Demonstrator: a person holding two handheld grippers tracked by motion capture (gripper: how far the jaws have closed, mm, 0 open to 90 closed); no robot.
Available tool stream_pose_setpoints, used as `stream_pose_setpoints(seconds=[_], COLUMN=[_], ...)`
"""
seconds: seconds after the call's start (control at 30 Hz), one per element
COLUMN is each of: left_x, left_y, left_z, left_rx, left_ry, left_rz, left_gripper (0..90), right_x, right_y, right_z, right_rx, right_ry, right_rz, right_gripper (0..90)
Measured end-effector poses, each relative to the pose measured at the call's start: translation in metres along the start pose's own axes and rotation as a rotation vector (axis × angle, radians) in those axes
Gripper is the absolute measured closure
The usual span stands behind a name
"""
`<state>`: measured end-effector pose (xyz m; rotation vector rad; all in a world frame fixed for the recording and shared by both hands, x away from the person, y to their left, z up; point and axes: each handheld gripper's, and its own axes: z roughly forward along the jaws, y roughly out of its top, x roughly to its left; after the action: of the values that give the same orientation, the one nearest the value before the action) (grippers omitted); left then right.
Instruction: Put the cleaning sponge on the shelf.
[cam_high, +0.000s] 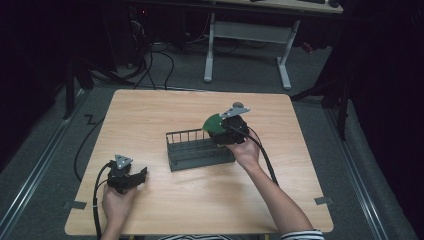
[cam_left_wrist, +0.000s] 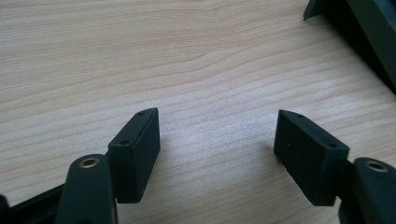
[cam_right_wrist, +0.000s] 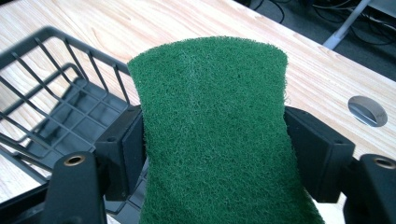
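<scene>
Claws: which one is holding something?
The right claw, over the wire basket, grips a green scouring pad. The left claw stands open above bare table.

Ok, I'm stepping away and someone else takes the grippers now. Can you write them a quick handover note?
Right gripper: shut on the green scouring pad, held by its two edges above the right end of the wire rack.
Left gripper: open, nothing between its jaws, low over the table near the front left.
Done: the pad is picked up and brought to the rack.
Left: probably lower the pad into the rack, release it and draw the gripper back.
</scene>
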<state>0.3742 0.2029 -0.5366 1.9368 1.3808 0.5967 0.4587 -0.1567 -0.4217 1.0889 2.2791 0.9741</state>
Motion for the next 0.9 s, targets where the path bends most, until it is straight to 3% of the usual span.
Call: stream_pose_setpoints(seconds=[0.2, 0.33, 0.73, 0.9], left_x=[0.0, 0.0, 0.0, 0.0], left_y=[0.0, 0.0, 0.0, 0.0], left_z=[0.0, 0.0, 0.0, 0.0], left_rx=[0.001, 0.0, 0.001, 0.001], left_ry=[-0.002, -0.004, -0.004, -0.005], left_rz=[0.0, -0.001, 0.001, 0.001], left_gripper=[31.4, 31.3, 30.5, 30.6], right_x=[0.006, 0.008, 0.009, 0.007], right_y=[-0.001, -0.004, -0.008, -0.01], right_z=[0.005, 0.01, 0.012, 0.015], right_rx=[0.012, 0.05, 0.028, 0.047], right_ry=[-0.009, -0.03, -0.045, -0.026], right_rz=[-0.013, -0.025, -0.019, -0.011], right_gripper=[27.0, 26.8, 26.8, 26.9])
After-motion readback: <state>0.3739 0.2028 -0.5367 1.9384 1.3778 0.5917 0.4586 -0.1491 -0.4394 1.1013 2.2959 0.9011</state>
